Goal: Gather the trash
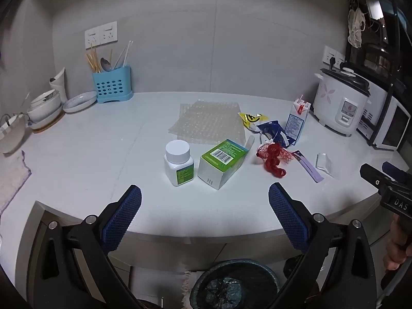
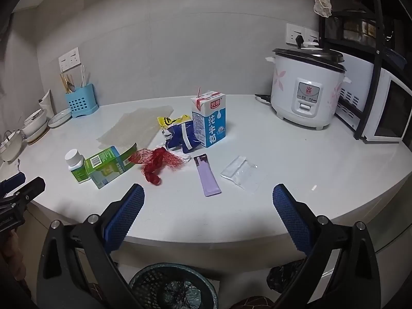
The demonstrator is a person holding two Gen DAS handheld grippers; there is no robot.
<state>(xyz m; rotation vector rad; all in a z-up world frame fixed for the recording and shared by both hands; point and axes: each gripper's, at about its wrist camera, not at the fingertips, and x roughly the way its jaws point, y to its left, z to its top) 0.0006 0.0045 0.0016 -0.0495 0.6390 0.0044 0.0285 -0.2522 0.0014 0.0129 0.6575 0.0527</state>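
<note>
Partly hidden below the desk (image 1: 77,154) edge, a mesh waste basket (image 2: 154,283) shows only its rim and a crumpled dark liner between the arms of each gripper; its base is cut off by the frame. Print on the green box (image 1: 221,163) and the white pill bottle (image 1: 178,162) is too small to read in the left wrist view. The clear plastic wrapper (image 2: 239,171) is faint against the white top, and its outline is hard to follow. A sheet of bubble wrap (image 1: 206,123) lies flat behind the box, its far edge blending into the surface.

Both grippers hover off the near edge of the desk, holding nothing. The left gripper (image 1: 204,211) has its jaws spread wide, released, facing the bottle and box. The right gripper (image 2: 208,209) is likewise wide apart and bare, facing the lilac sachet (image 2: 207,176) and the clear wrapper.

Trash sits in a loose cluster mid-desk: red netting (image 2: 157,163) touches the green box, a blue crumpled packet (image 2: 181,135) leans against the upright milk carton (image 2: 209,118), and a yellow wrapper (image 2: 171,121) lies just behind the packet.

Around them, a rice cooker (image 2: 306,87) stands at the right beside a microwave (image 2: 386,113); a blue utensil holder (image 1: 112,85) and stacked bowls (image 1: 45,108) sit at the far left.
</note>
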